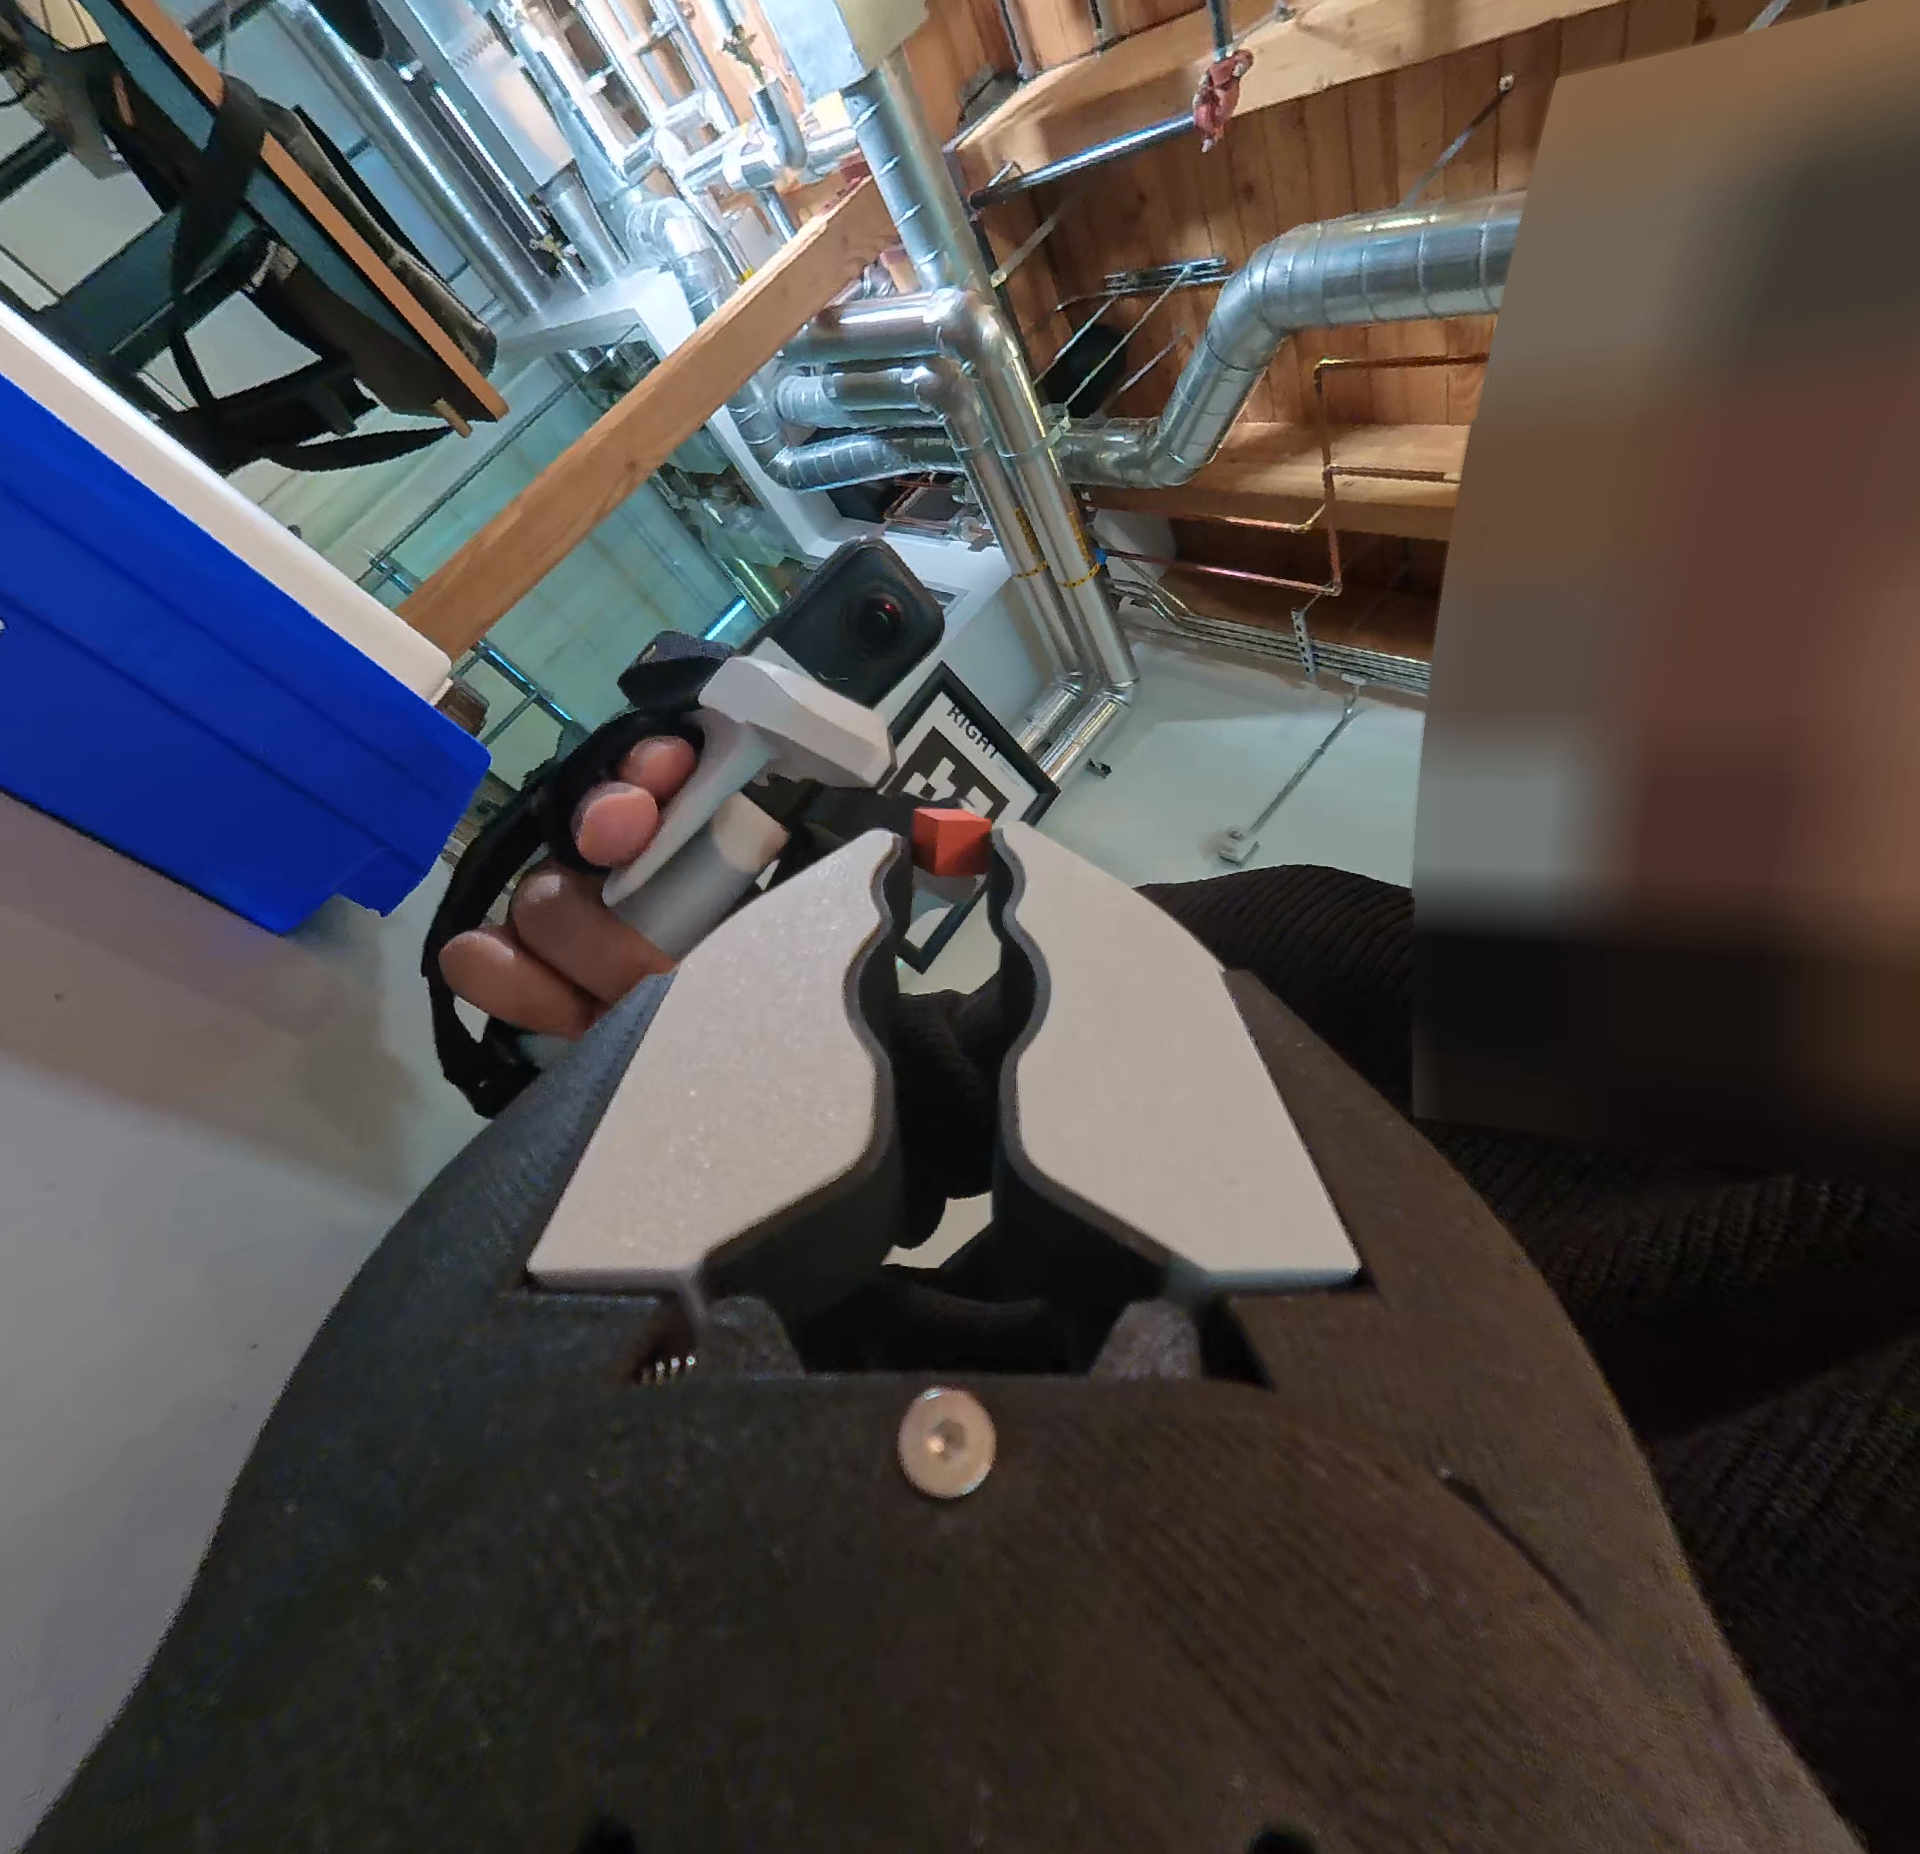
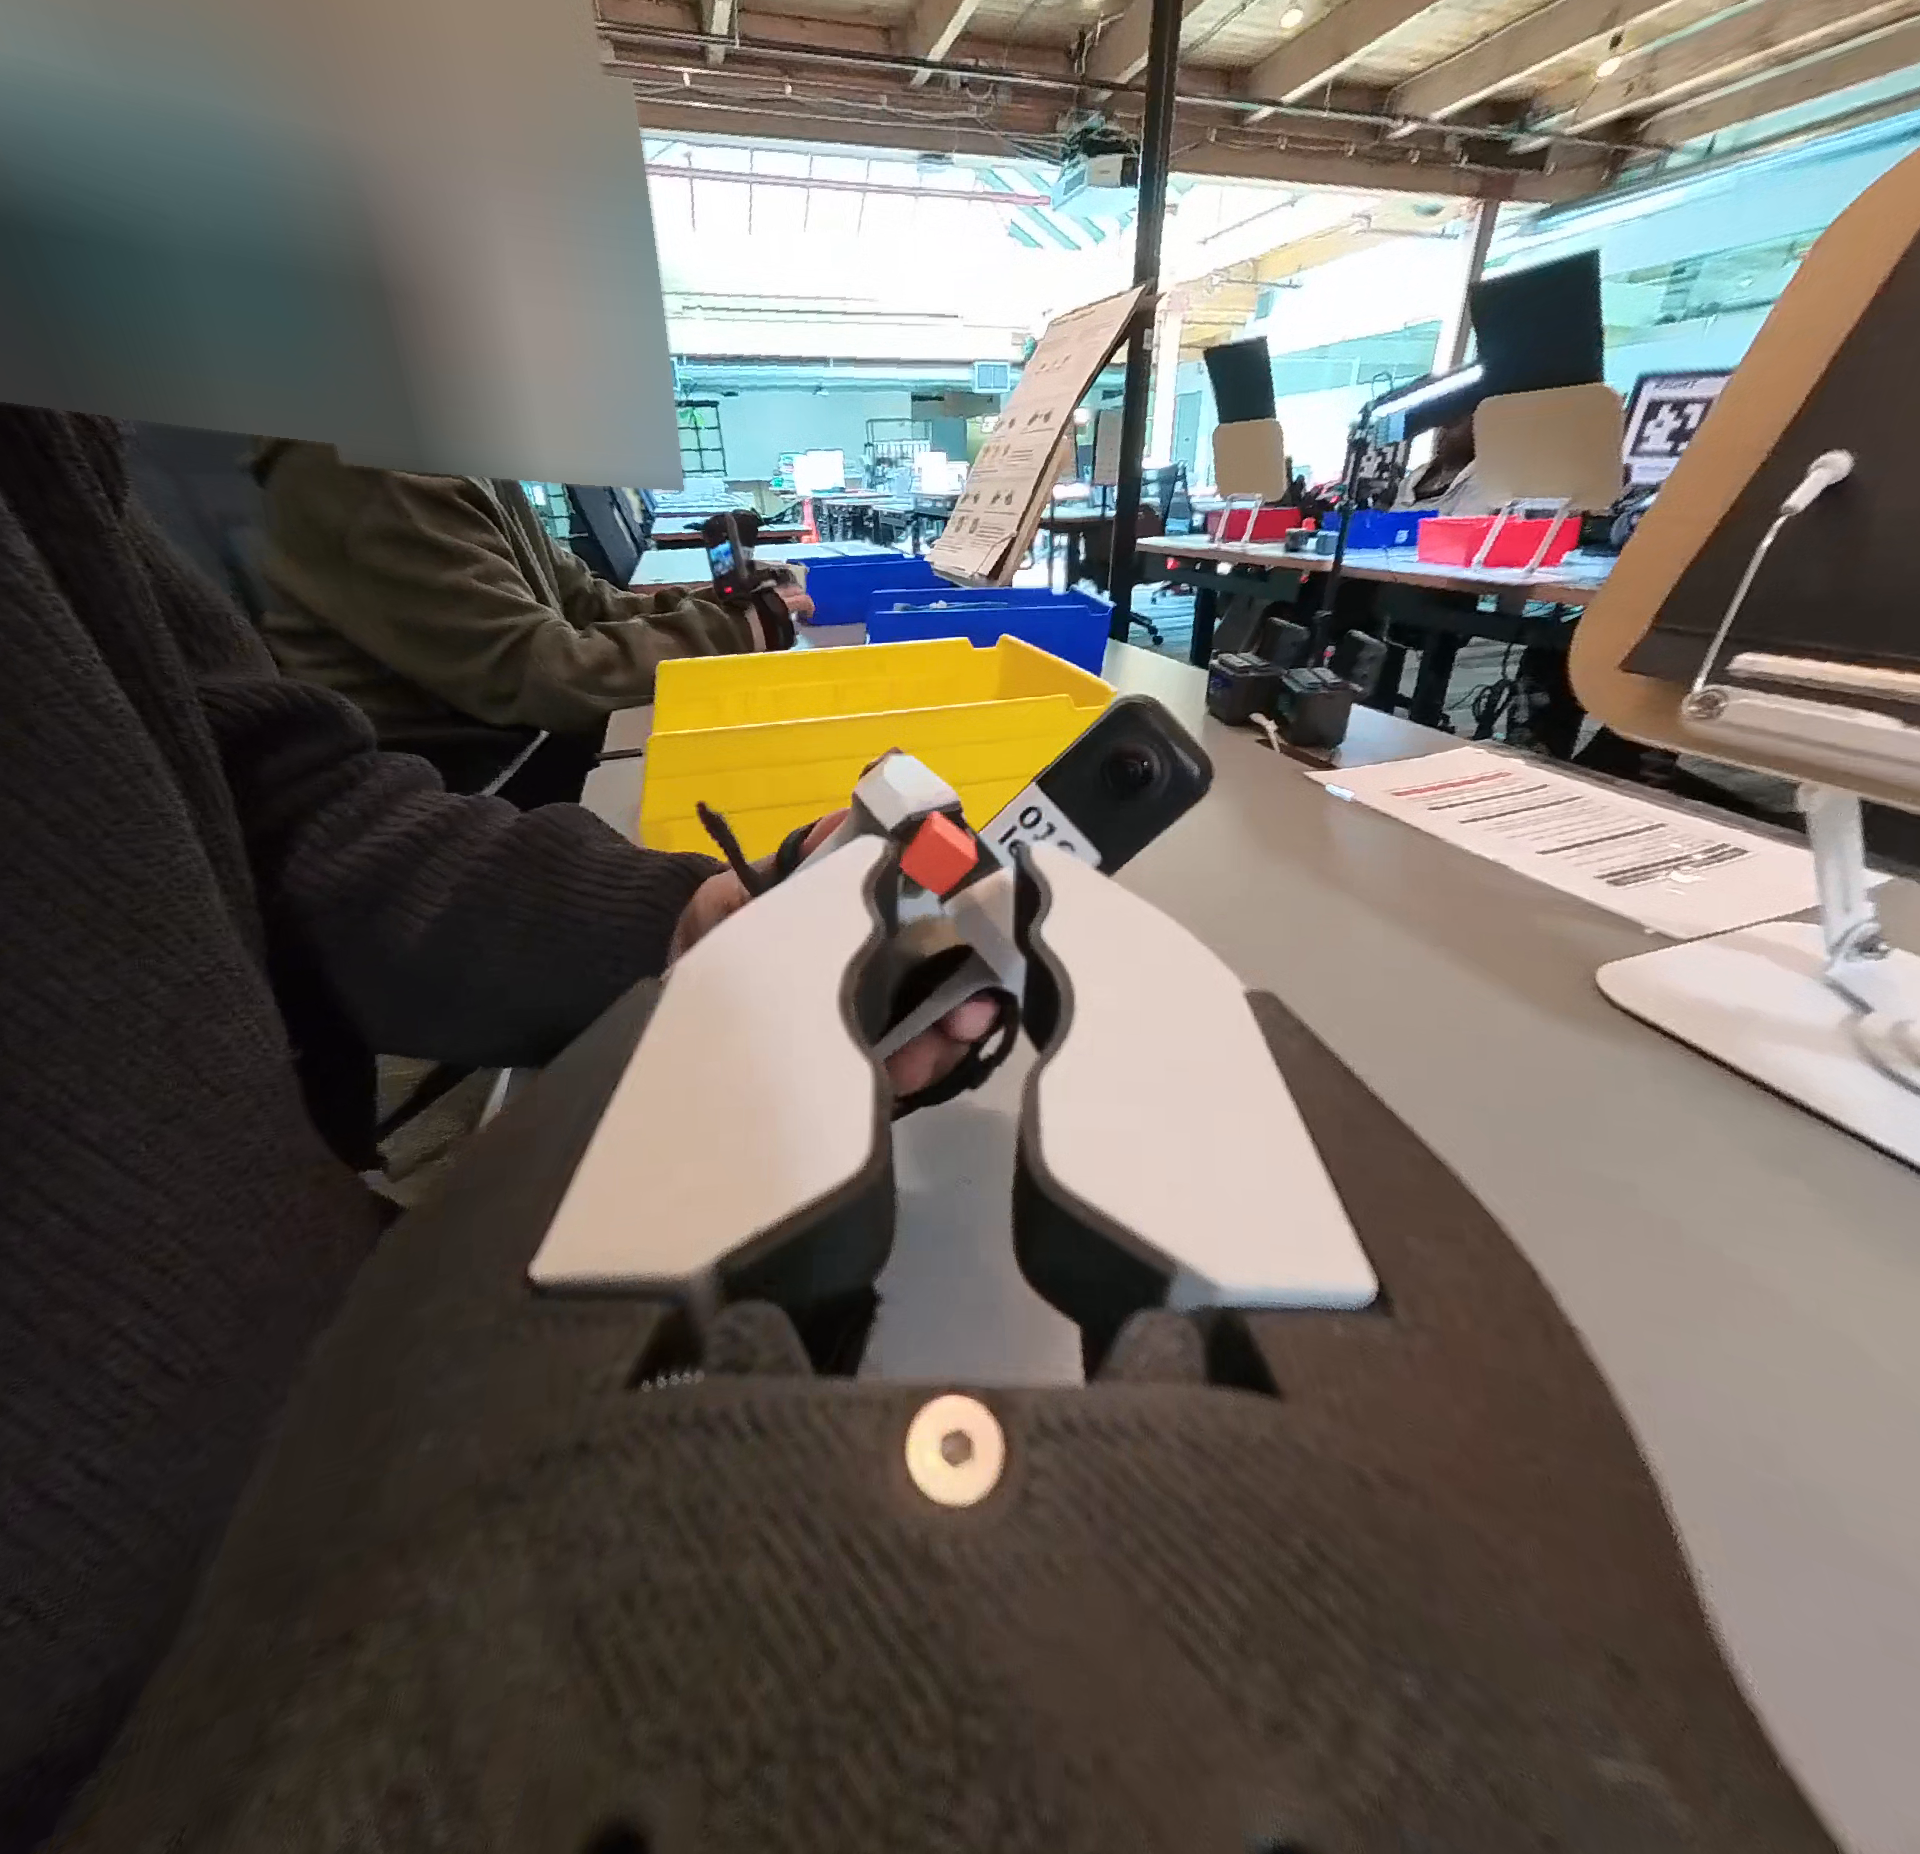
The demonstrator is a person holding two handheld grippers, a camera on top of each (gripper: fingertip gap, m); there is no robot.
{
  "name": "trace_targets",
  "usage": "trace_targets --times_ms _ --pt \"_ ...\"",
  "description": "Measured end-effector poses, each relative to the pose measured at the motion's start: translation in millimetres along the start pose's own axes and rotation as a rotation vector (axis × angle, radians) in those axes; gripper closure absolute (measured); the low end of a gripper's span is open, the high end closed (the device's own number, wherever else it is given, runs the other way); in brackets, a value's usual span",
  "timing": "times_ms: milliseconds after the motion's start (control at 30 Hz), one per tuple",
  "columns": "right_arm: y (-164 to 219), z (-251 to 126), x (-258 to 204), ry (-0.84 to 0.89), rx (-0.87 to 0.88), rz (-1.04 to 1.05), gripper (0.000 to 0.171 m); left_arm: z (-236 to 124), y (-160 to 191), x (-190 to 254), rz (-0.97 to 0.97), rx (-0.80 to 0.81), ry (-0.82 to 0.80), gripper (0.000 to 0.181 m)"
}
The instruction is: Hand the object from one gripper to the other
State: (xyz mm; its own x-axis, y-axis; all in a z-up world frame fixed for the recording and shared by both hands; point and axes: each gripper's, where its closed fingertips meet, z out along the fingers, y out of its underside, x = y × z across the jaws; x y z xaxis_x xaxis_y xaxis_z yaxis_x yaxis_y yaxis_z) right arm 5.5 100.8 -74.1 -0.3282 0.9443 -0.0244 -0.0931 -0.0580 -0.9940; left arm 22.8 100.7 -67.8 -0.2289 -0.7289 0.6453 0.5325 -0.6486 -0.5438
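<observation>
A small red block [image 1: 951,841] sits between the tips of my left gripper [image 1: 951,846], which is shut on it and holds it in the air. In the right wrist view the same block [image 2: 937,854] shows orange-red, with the left gripper's pale fingers [image 2: 902,788] above and below it. My right gripper [image 2: 951,866] is open, with its tips on either side of the block and a visible gap. The two grippers face each other, and the right gripper's camera [image 1: 881,611] looks back in the left wrist view.
A yellow bin [image 2: 831,724] stands on the grey table [image 2: 1403,1025] behind the grippers, and a blue bin [image 1: 187,724] stands to the left. A monitor stand [image 2: 1766,994] and a paper sheet [image 2: 1558,838] lie to the right. A person in a dark sweater [image 2: 156,869] is close by. Less than 4 cm separates the two grippers' tips.
</observation>
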Motion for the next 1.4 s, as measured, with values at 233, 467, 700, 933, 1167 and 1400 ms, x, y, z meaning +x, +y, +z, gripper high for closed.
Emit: trace_targets --times_ms 233,467,700,933,1167,1400 --pt "4.0 0.8 -0.8 -0.064 -0.025 0.163 0.154 -0.6 2.1 -2.1 0.085 -0.041 -0.053 0.166" --pt "2.1 -2.6 0.8 -0.087 -0.029 0.22 0.156 0.0 8.0 -5.6 0.167 -0.106 -0.108 0.166" --pt "0.7 -3.3 -1.7 -0.128 -0.034 0.272 0.159 -0.6 10.4 -6.2 0.181 -0.132 -0.118 0.166" --pt "-0.4 -4.0 -0.9 -0.123 -0.057 0.268 0.161 -1.0 9.6 -6.5 0.163 -0.122 -0.112 0.166" --pt "-8.1 -7.1 14.7 -0.014 -0.01 0.164 0.161 -8.5 -4.4 -14.9 0.125 -0.023 -0.16 0.148" --pt "2.8 -8.6 16.3 0.141 -0.106 -0.386 0.161 -19.9 -11.5 -24.2 -0.224 0.112 -0.067 0.146"
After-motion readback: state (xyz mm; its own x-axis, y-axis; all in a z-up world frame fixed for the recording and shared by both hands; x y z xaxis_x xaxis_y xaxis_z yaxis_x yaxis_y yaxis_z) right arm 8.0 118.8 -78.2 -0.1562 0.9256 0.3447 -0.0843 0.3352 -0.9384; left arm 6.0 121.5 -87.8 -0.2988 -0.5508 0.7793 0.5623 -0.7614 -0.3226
